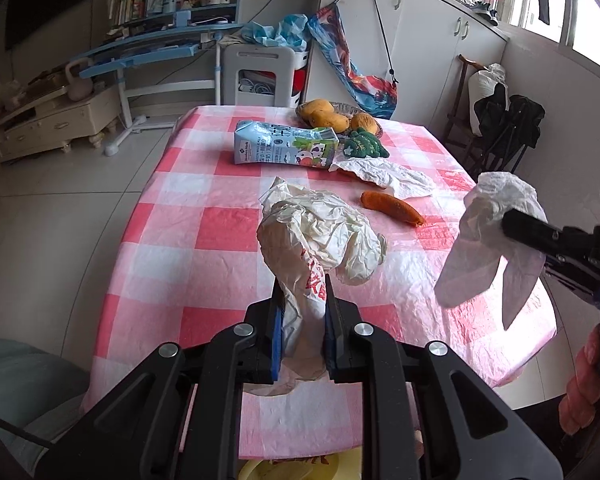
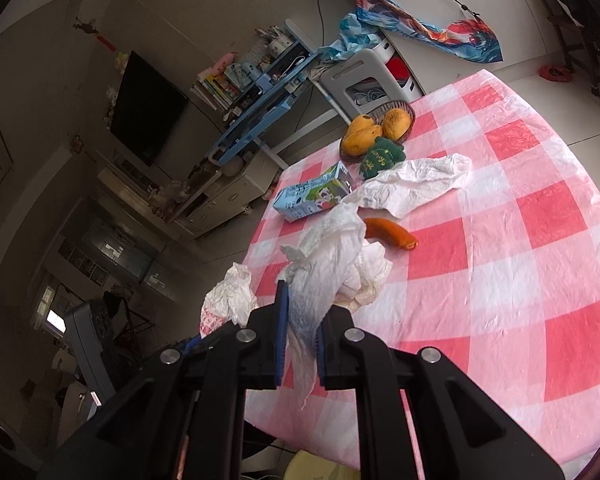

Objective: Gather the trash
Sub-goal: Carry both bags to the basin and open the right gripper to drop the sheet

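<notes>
Broadly, the table is seen spread with a pink-and-white checked cloth, and the loose things are gathered toward its far end. A milk carton is laid on its side there, just in front of a woven basket of mangoes, with a green plush toy beside it. A flat sheet of crumpled white paper is spread near the carton's open end, and an orange carrot is left just in front of that sheet. A crumpled cream plastic bag with red print is held off the table, clenched between the jaws of the left gripper. A wad of white tissue is pinched in the closed jaws of the right gripper, raised over the near edge of the table.
</notes>
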`<state>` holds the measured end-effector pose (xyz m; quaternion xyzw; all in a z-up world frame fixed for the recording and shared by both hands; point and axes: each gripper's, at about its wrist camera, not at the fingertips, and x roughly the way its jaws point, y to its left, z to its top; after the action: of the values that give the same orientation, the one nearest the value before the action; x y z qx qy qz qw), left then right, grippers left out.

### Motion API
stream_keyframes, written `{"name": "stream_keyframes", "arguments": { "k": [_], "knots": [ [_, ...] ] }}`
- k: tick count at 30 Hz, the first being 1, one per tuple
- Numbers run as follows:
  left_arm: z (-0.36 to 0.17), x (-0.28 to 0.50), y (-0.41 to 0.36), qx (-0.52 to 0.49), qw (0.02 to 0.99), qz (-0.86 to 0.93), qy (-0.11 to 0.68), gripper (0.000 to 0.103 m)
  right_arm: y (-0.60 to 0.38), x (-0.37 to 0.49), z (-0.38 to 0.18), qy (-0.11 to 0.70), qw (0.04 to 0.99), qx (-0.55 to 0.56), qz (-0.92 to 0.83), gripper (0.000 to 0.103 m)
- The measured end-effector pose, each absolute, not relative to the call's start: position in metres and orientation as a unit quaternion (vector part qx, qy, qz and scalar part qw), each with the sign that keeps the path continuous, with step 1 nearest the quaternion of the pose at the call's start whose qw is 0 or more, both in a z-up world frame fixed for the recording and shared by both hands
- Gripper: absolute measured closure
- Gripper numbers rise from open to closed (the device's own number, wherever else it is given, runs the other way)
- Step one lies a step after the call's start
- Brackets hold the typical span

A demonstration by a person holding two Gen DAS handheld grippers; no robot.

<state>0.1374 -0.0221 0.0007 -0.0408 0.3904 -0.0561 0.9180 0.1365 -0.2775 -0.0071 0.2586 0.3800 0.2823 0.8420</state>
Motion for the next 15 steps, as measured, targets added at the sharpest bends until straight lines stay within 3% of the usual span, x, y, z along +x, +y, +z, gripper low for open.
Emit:
{"name": "stream_keyframes", "arguments": {
  "k": [15],
  "knots": [
    [0.010, 0.111, -0.012, -0.048, 0.920, -0.050, 0.386, 0.087, -0.217, 0.059, -0.050, 0.480, 0.776, 0.194, 0.361, 0.090]
  ]
}}
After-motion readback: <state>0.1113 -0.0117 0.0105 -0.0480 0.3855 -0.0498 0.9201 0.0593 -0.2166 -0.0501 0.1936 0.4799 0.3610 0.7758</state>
